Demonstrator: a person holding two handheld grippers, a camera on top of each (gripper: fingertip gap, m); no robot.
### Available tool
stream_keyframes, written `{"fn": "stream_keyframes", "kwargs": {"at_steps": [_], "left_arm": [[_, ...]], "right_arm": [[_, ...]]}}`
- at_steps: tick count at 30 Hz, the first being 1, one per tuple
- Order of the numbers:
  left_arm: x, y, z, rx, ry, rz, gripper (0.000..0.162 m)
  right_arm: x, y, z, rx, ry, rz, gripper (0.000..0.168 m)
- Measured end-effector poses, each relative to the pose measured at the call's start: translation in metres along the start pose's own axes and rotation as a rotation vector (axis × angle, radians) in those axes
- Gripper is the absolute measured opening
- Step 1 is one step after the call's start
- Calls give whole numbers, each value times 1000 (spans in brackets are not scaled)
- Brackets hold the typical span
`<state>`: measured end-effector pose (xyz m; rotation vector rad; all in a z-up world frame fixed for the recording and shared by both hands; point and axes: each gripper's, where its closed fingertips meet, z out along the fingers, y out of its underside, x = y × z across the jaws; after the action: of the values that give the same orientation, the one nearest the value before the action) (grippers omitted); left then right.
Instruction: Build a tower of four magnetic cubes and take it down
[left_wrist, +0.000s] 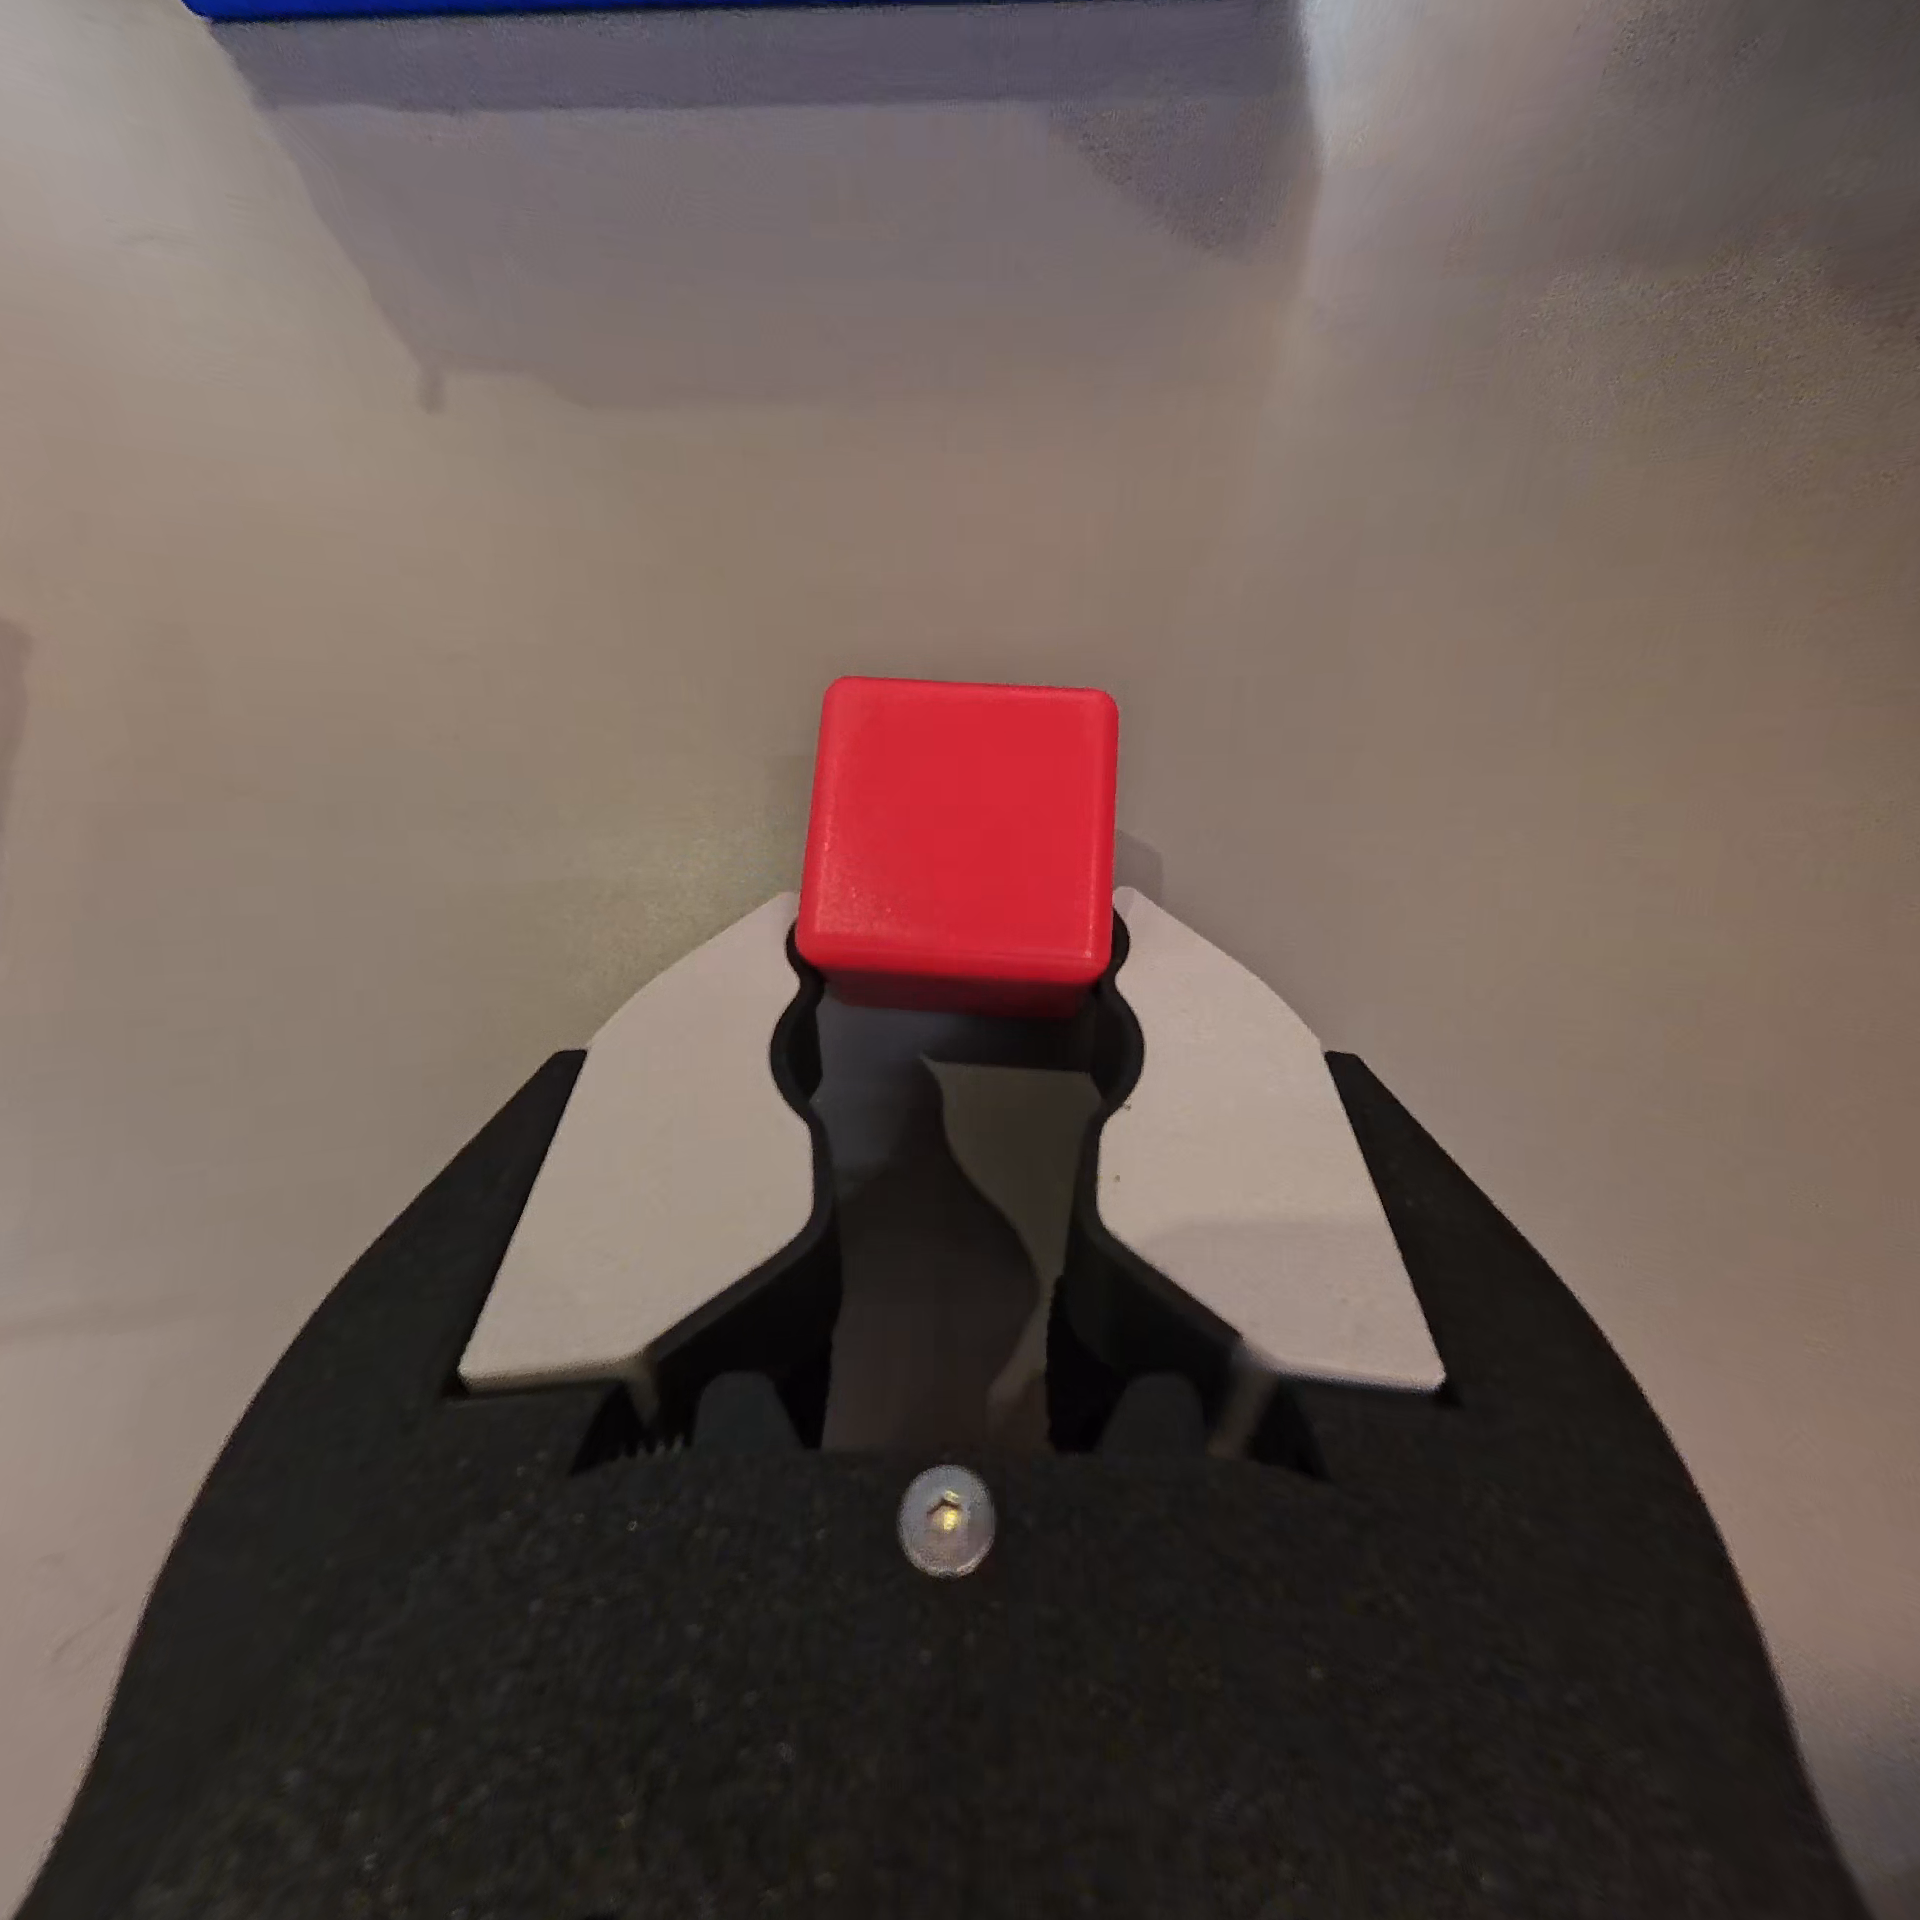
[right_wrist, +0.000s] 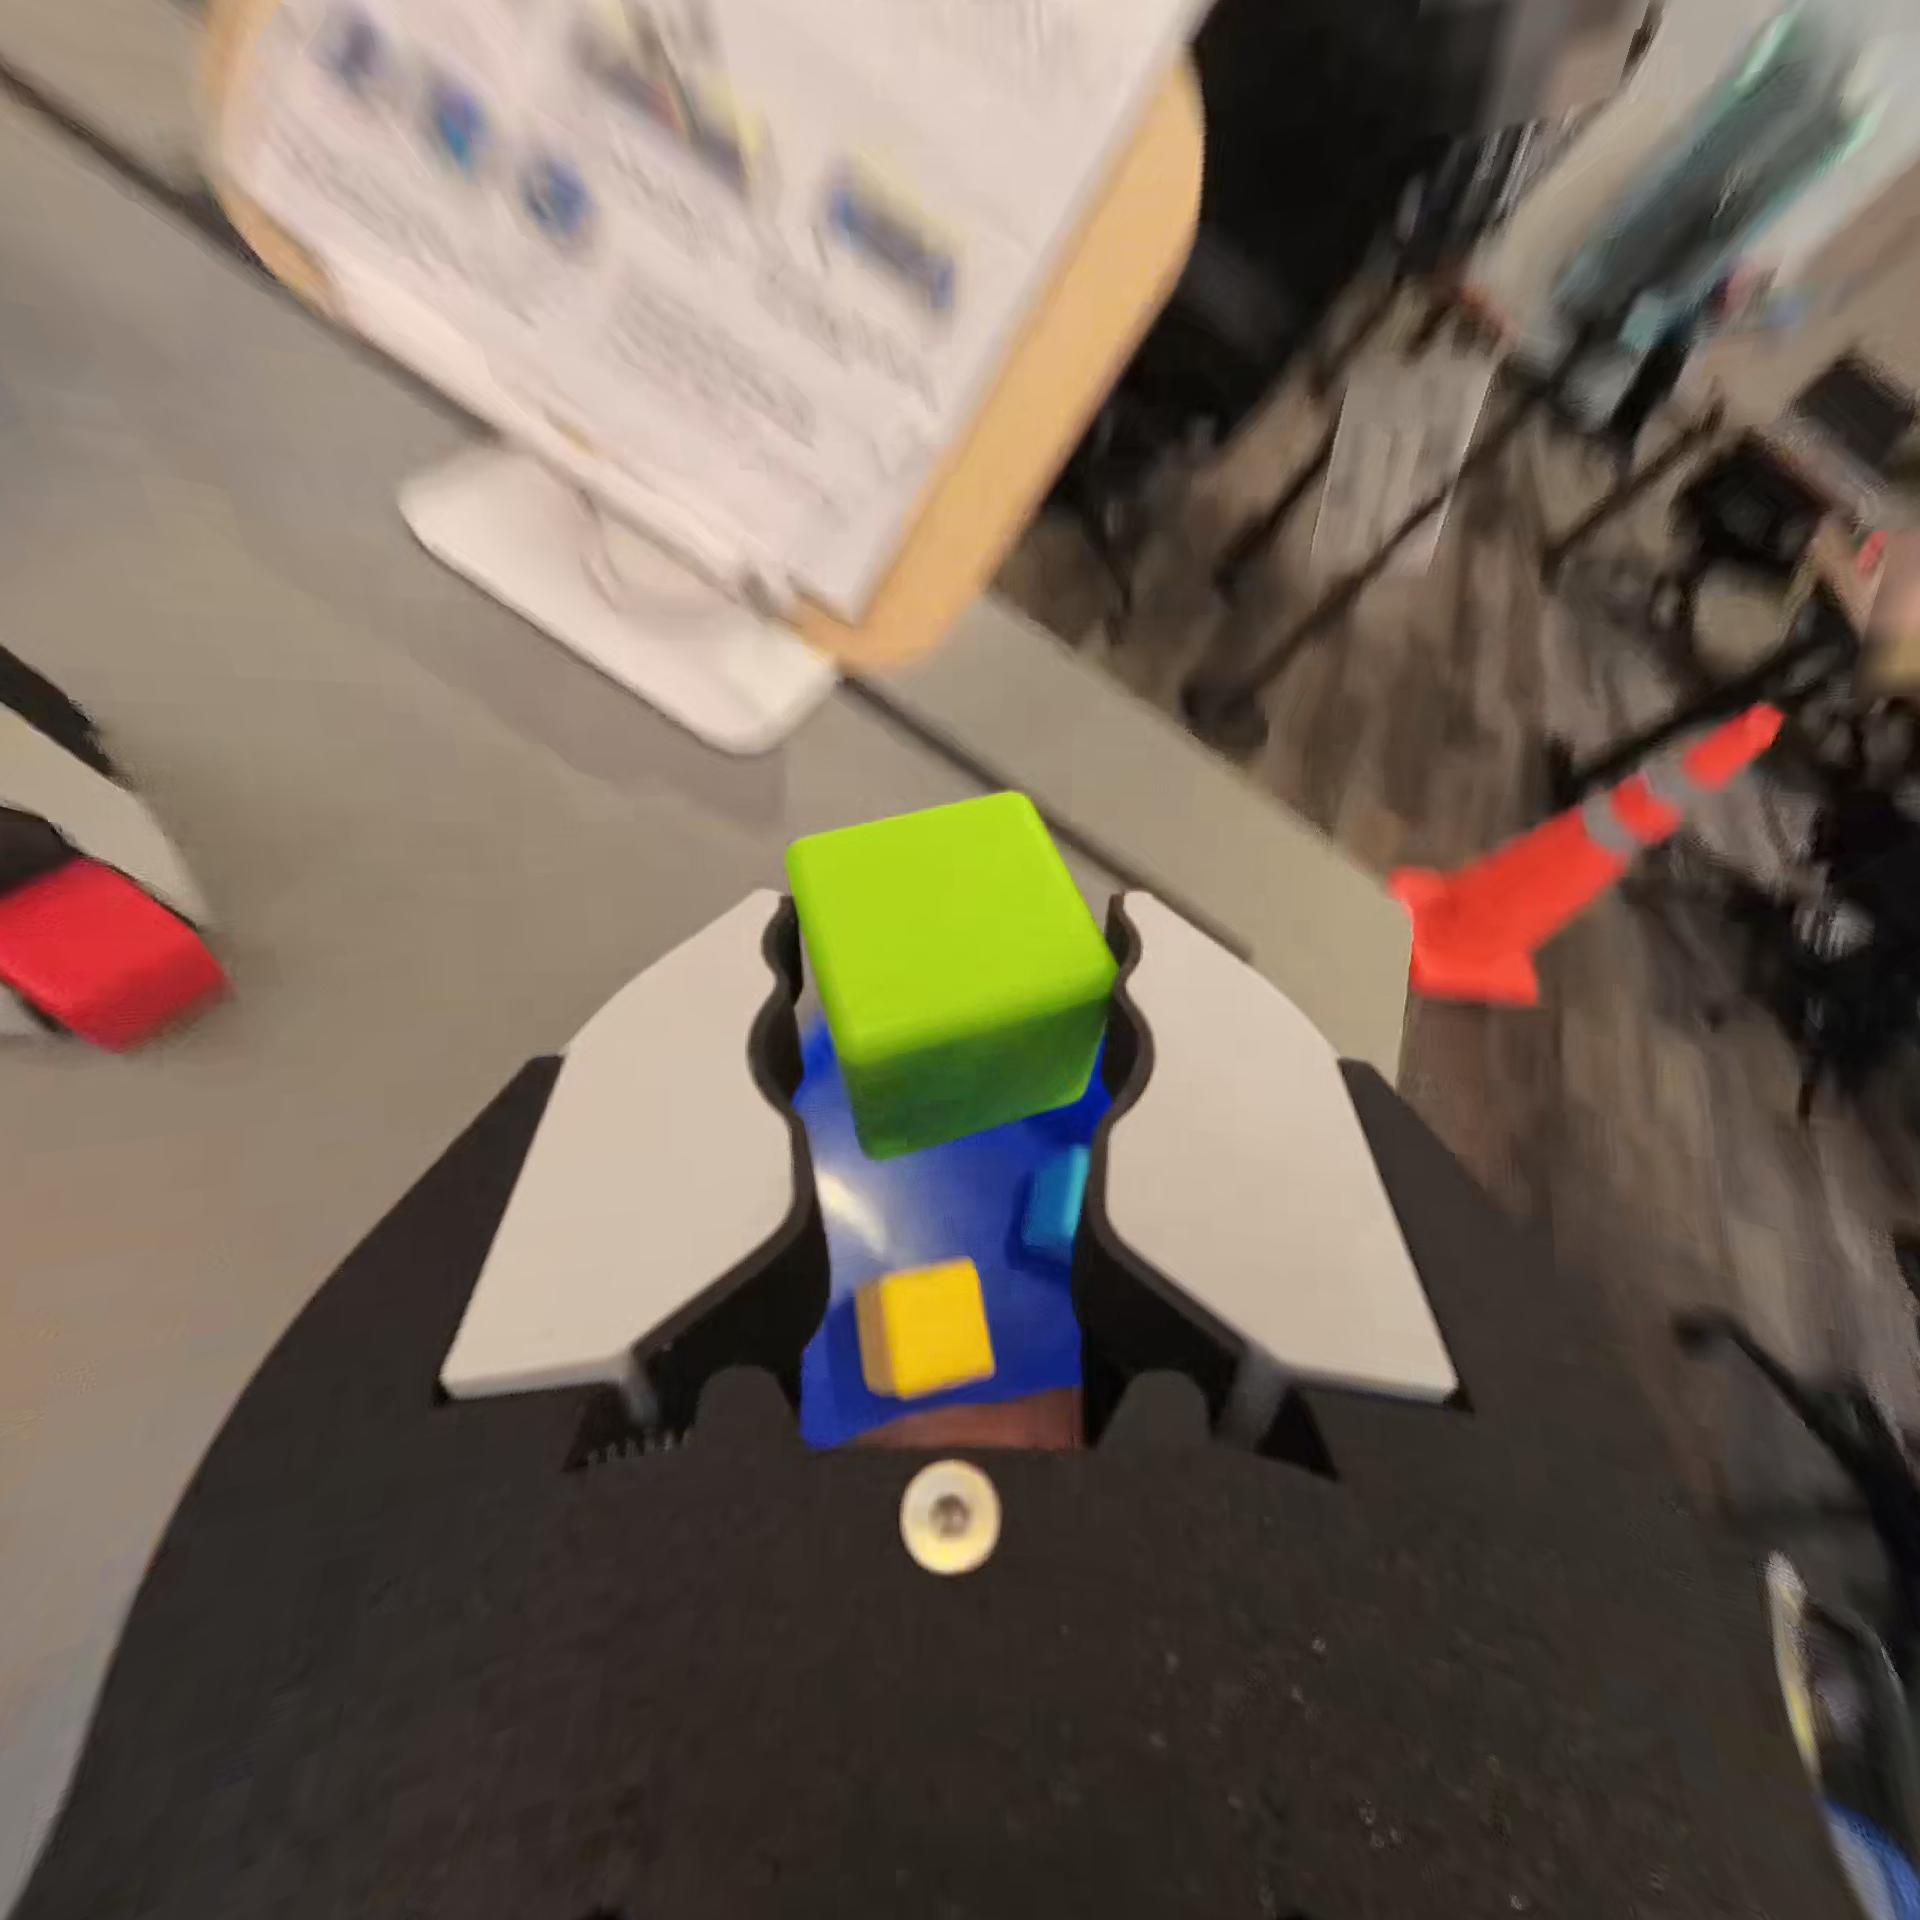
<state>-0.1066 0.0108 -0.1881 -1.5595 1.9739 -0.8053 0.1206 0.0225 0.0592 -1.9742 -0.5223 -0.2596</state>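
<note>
Red cube (left_wrist: 961, 831) sat pinched between the left gripper (left_wrist: 961, 951) fingers, held over the grey tabletop (left_wrist: 416, 675). Right gripper (right_wrist: 951, 966) fingers were closed on a tilted green cube (right_wrist: 951, 966), lifted above a blue tray (right_wrist: 935, 1195) holding a yellow cube (right_wrist: 925, 1325) and a blue cube (right_wrist: 1055, 1205). Orange cone (right_wrist: 1558, 862) stood far right.

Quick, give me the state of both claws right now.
Left claw: closed on the red cube.
Right claw: closed on the green cube.
</note>
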Motion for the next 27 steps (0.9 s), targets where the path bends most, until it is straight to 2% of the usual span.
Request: {"fn": "stream_keyframes", "kwargs": {"at_steps": [3, 6, 9, 12, 17, 21, 22, 25, 27], "left_arm": [[0, 0, 0, 0, -1, 1, 49], [0, 0, 0, 0, -2, 1, 49], [0, 0, 0, 0, -1, 0, 49], [0, 0, 0, 0, -1, -1, 49], [-2, 0, 0, -1, -10, -10, 49], [-3, 0, 0, -1, -11, -14, 49], [-3, 0, 0, -1, -11, -15, 49], [-3, 0, 0, -1, -13, -14, 49], [-3, 0, 0, -1, -13, -14, 49]], "right_arm": [[21, 58, 60, -277, -64, 34, 56], [14, 110, 110, -501, -184, 78, 56], [5, 146, 140, -671, -241, 83, 56], [-2, 165, 158, -763, -271, 83, 56], [-8, 185, 175, -807, -290, 90, 54], [-10, 184, 179, -766, -291, 119, 54], [-7, 184, 179, -748, -268, 98, 55], [6, 172, 168, -657, -197, 83, 71], [14, 150, 146, -523, -144, 112, 69]]}}
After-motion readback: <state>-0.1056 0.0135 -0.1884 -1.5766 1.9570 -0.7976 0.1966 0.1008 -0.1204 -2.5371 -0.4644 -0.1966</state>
